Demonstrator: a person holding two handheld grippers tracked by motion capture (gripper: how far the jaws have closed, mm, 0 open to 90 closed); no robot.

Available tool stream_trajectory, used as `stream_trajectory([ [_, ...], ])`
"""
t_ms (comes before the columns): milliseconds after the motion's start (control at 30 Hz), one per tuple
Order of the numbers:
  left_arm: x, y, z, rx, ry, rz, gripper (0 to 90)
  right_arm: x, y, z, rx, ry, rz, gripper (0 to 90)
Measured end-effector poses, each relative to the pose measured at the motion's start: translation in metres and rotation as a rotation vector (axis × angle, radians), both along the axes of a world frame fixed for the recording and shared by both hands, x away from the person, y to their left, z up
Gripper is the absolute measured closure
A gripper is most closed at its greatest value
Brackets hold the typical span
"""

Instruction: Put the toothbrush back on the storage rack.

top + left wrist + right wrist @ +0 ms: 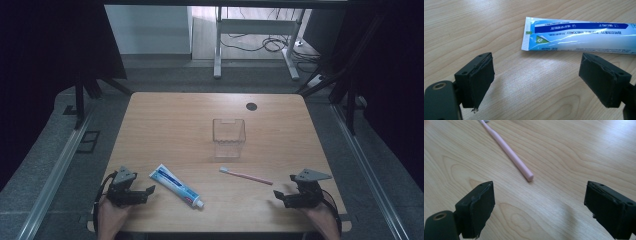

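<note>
Your left gripper (150,190) gapes empty just beside the toothpaste tube (176,185); its cap points toward you, rightward. Your right gripper (276,194) gapes empty near the pink toothbrush (246,176), bristles pointing left.

Dim, soft overhead light; dark surroundings.

1. A clear plastic open-topped box (229,137) stands near the middle of the wooden counter (165,125).
2. A pink slim toothbrush (245,175) lies just in front of it.
3. A blue-and-white toothpaste tube (177,186) lies left of the toothbrush.
4. The left gripper (142,192) sits left of the tube, the right gripper (282,196) right of the toothbrush.
</note>
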State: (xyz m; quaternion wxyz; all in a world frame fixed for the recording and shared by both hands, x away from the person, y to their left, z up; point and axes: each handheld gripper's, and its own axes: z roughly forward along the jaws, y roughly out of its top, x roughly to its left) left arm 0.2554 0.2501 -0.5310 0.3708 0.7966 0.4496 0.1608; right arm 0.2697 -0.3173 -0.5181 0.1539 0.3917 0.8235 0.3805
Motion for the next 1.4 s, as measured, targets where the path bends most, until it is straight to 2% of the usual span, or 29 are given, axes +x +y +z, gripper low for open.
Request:
stream_trajectory([
  [167, 0.0, 0.001, 0.0, -0.006, -0.001, 0.003, 13.1, 0.003, 0.003, 0.0, 0.012, 0.012, 0.009, 7.9],
  [233, 0.0, 0.001, 0.0, -0.006, -0.002, 0.005, 13.0, 0.005, 0.005, 0.001, 0.021, 0.031, 0.015, 6.2],
  [433, -0.001, 0.001, 0.0, -0.009, -0.004, 0.01, 13.1, 0.008, 0.011, 0.005, 0.007, 0.041, 0.014, 8.2],
  [467, -0.001, 0.002, 0.0, -0.009, -0.004, 0.01, 13.1, 0.009, 0.012, 0.005, 0.005, 0.042, 0.012, 10.3],
  [567, -0.001, 0.002, 0.0, -0.008, -0.006, 0.012, 13.1, 0.01, 0.014, 0.009, 0.01, 0.041, 0.005, 23.9],
  [700, -0.002, 0.002, 0.001, -0.008, -0.008, 0.01, 13.1, 0.011, 0.017, 0.015, 0.029, 0.031, 0.046, 43.1],
  [800, -0.002, 0.001, 0.001, -0.007, -0.01, 0.007, 13.1, 0.013, 0.019, 0.015, 0.028, 0.021, 0.073, 54.1],
  [900, -0.002, 0.001, 0.001, -0.006, -0.011, 0.006, 13.1, 0.016, 0.021, 0.015, 0.026, 0.027, 0.081, 59.3],
  [1000, -0.002, 0.001, 0.001, -0.006, -0.013, 0.006, 13.1, 0.018, 0.024, 0.014, 0.011, 0.016, 0.093, 60.8],
  [1133, -0.002, 0.001, 0.001, -0.006, -0.015, 0.004, 13.1, 0.02, 0.027, 0.016, -0.002, 0.011, 0.082, 62.7],
  [1267, -0.002, 0.001, 0.001, -0.004, -0.018, 0.003, 13.2, 0.025, 0.033, 0.02, -0.008, 0.002, 0.067, 72.8],
  [1400, -0.003, 0.001, 0.001, -0.004, -0.019, 0.002, 13.2, 0.031, 0.04, 0.019, -0.002, 0.019, 0.065, 80.2],
])
